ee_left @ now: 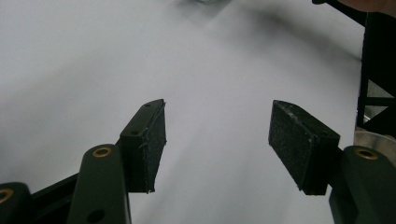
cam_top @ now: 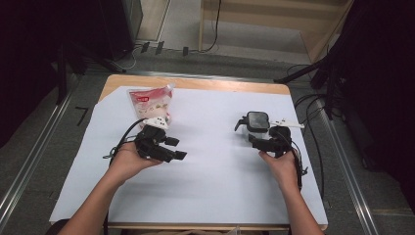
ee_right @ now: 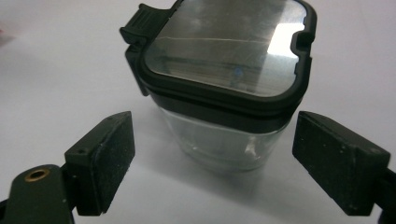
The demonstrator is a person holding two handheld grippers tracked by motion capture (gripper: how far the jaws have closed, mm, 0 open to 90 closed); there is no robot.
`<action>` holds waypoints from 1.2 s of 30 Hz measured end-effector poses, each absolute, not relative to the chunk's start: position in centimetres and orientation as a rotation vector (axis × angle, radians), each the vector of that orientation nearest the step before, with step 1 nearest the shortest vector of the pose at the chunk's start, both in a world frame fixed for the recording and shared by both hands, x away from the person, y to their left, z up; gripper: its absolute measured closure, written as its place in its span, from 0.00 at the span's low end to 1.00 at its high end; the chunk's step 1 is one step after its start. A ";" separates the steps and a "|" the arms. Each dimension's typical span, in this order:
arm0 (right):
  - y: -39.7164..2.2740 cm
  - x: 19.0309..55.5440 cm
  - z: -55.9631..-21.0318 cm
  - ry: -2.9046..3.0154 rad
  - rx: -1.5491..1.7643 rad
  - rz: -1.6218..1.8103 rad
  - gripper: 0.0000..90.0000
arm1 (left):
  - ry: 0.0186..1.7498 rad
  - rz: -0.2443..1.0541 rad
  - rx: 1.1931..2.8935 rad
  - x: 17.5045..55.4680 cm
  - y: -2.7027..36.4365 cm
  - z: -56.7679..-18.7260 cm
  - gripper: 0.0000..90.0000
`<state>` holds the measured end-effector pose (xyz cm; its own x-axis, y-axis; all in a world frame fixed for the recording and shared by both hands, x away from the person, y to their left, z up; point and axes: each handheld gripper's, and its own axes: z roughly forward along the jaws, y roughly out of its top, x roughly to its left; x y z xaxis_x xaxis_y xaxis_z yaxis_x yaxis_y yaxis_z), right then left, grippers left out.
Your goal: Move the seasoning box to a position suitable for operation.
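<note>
Right tool open, jar dead ahead, just beyond pads, upright on desk, untouched. Likely next: straight advance, then close on clear body below lid. Left tool open, empty, well apart from jar; pouch just beyond it.

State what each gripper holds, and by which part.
Nothing is held. The left gripper is open over bare table; the right gripper is open before the lidded clear container, untouched.
</note>
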<state>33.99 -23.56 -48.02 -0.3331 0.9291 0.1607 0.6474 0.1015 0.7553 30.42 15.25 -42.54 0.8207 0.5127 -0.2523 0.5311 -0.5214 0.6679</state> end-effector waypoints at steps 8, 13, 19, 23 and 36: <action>-22.4 34.7 -48.2 1.987 1.510 1.019 0.14 | 0.784 -0.020 2.220 30.0 15.6 -42.6 0.42; -22.0 35.4 -48.7 1.919 1.555 1.026 0.14 | 0.805 -0.012 2.223 29.7 16.0 -42.8 0.42; -21.4 36.4 -49.4 1.865 1.534 1.039 0.11 | 0.812 -0.012 2.222 29.4 16.1 -43.0 0.42; -21.1 37.0 -50.0 1.834 1.549 1.058 0.09 | 0.813 -0.006 2.233 29.3 16.0 -43.0 0.42; -21.1 37.4 -50.6 1.825 1.520 1.055 0.12 | 0.802 -0.023 2.250 29.3 15.7 -43.2 0.42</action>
<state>37.44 -21.11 -50.63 -0.2213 0.9721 0.0783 0.5531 0.0590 0.8311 29.28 15.69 -43.22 0.8049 0.5403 -0.2454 0.5535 -0.5346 0.6387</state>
